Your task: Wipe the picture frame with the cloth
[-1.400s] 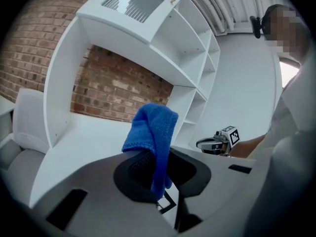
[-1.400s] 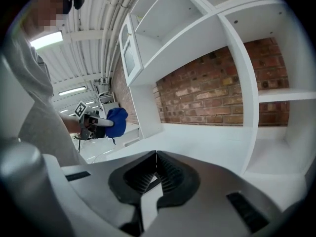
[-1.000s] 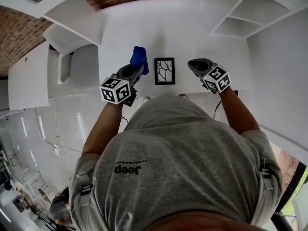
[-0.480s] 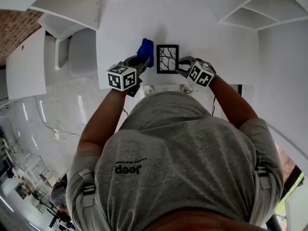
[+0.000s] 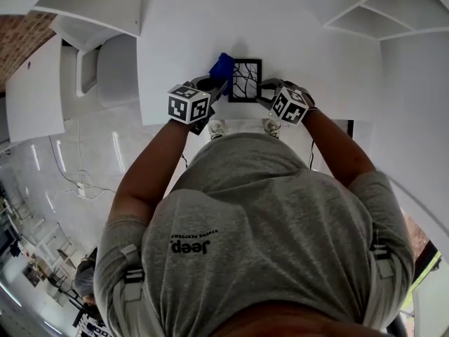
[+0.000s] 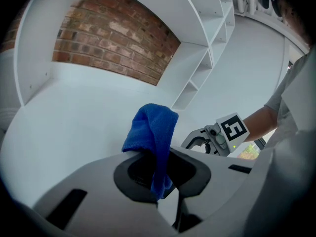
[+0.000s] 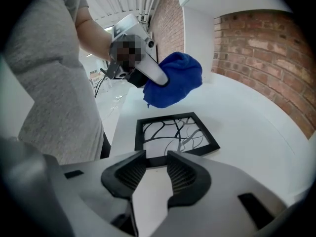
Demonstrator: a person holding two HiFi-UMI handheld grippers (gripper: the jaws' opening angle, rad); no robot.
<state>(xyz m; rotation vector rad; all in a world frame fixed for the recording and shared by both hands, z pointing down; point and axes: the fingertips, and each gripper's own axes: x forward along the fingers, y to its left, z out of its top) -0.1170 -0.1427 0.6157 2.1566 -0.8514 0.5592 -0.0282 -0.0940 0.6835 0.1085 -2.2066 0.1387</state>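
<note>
A black picture frame (image 5: 245,80) with a branch drawing lies flat on the white table (image 5: 175,41). My left gripper (image 5: 214,84) is shut on a blue cloth (image 5: 223,67), which hangs just left of the frame. In the left gripper view the cloth (image 6: 153,130) bulges up out of the jaws. My right gripper (image 5: 265,90) sits at the frame's right edge. Its jaws have just been opening and nothing is between them. In the right gripper view the right gripper (image 7: 157,169) stands open just short of the frame (image 7: 175,135), with the cloth (image 7: 173,80) and left gripper (image 7: 143,65) beyond.
A white chair (image 5: 116,69) stands left of the table. White shelves (image 5: 379,12) run along the right, and a brick wall (image 7: 276,58) lies behind. The table's near edge (image 5: 168,121) is just below both grippers.
Both grippers have closed in on the frame: the left brought the cloth to its left side, and the right swung in from the right and opened its jaws.
</note>
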